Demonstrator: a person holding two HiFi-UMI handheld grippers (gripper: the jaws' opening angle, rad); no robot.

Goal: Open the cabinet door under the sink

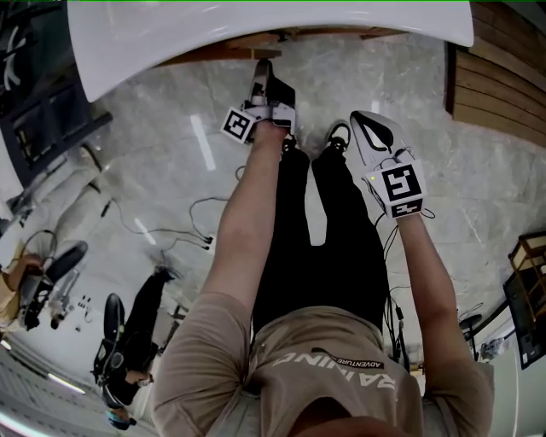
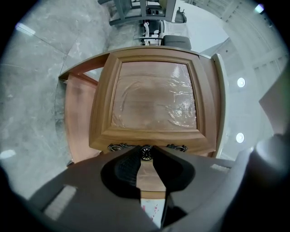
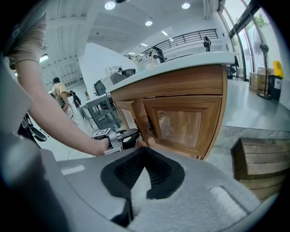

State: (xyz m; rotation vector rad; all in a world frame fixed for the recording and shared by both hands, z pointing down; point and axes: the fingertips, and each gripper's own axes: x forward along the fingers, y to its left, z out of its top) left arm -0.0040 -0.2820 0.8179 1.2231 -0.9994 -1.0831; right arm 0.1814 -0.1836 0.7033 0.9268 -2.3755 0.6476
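A grey marble floor (image 1: 171, 145) is spreading under everything, with loose cables (image 1: 183, 226) lying at its left. One white sink table (image 1: 256, 21) is standing over a wooden cabinet showing two doors: the left-hand door (image 2: 154, 99) and the right-hand door (image 3: 181, 124). One slatted wooden crate (image 3: 258, 163) is sitting well apart to the right. The person's legs (image 1: 316, 247) are standing before the cabinet. Two grippers are showing. The left gripper (image 1: 264, 77) is pinching the left-hand door's one small dark knob (image 2: 146, 152) between its fingers. The right gripper (image 3: 144, 150) is hanging back, fingers pressed together, holding nothing.
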